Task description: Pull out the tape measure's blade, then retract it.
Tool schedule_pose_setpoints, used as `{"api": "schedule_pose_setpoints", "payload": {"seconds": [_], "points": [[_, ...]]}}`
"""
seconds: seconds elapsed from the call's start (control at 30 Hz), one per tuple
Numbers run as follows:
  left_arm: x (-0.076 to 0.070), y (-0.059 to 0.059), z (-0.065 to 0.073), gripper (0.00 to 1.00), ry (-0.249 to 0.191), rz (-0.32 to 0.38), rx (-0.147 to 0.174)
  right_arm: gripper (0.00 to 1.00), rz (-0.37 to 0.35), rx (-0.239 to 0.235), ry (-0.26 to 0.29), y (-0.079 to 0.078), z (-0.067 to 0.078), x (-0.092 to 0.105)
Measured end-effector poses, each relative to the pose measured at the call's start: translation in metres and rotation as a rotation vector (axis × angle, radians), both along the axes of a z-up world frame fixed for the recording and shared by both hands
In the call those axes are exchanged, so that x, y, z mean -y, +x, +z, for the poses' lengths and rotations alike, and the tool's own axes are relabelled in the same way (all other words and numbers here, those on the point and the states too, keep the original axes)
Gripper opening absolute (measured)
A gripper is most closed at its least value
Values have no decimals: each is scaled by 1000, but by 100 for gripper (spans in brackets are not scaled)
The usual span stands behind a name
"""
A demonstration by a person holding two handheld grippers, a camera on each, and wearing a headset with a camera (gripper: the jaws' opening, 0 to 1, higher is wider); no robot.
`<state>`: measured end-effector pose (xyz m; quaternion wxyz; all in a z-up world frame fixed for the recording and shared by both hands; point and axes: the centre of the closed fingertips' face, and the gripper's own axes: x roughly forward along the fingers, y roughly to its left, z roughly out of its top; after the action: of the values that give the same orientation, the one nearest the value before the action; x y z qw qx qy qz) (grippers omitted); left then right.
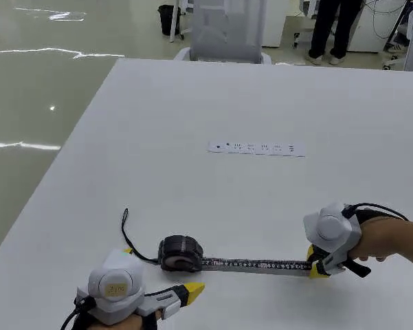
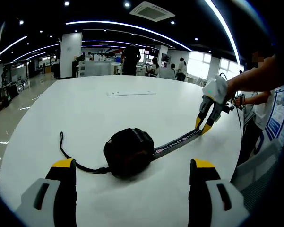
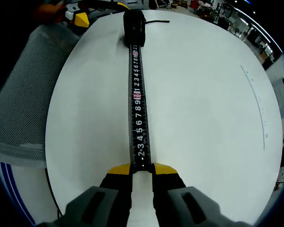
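Note:
A black tape measure case (image 1: 180, 253) lies on the white table (image 1: 247, 103), its wrist strap (image 1: 127, 230) trailing to the left. The blade (image 1: 258, 265) is pulled out to the right, flat on the table. My right gripper (image 1: 316, 269) is shut on the blade's end, and the right gripper view shows the blade (image 3: 138, 104) running from the closed jaws up to the case (image 3: 134, 23). My left gripper (image 1: 191, 290) stands open just in front of the case (image 2: 129, 152), with the case between and beyond its yellow fingertips (image 2: 63, 164), not touching it.
A white paper strip with printed marks (image 1: 256, 148) lies mid-table. A grey chair (image 1: 227, 31) stands at the far edge, and a person's legs (image 1: 333, 27) are behind it. The table's left edge drops to a glossy floor.

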<state>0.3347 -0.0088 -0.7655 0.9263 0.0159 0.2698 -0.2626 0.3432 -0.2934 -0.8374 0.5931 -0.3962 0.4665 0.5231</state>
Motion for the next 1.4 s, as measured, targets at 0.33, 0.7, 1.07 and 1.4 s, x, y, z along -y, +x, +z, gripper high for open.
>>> {"api": "schedule_pose_setpoints", "payload": {"seconds": [0.33, 0.7, 1.07, 1.4], "points": [[0, 5, -7, 98, -15, 51, -32, 14, -47, -14, -8, 2, -2, 2], [4, 27, -13, 98, 30, 139, 0, 14, -41, -20, -40, 1, -1, 2], [6, 40, -19, 99, 62, 194, -21, 14, -48, -21, -44, 1, -1, 2], [10, 49, -24, 94, 15, 253, -59, 14, -73, -22, -44, 2, -1, 2]]}}
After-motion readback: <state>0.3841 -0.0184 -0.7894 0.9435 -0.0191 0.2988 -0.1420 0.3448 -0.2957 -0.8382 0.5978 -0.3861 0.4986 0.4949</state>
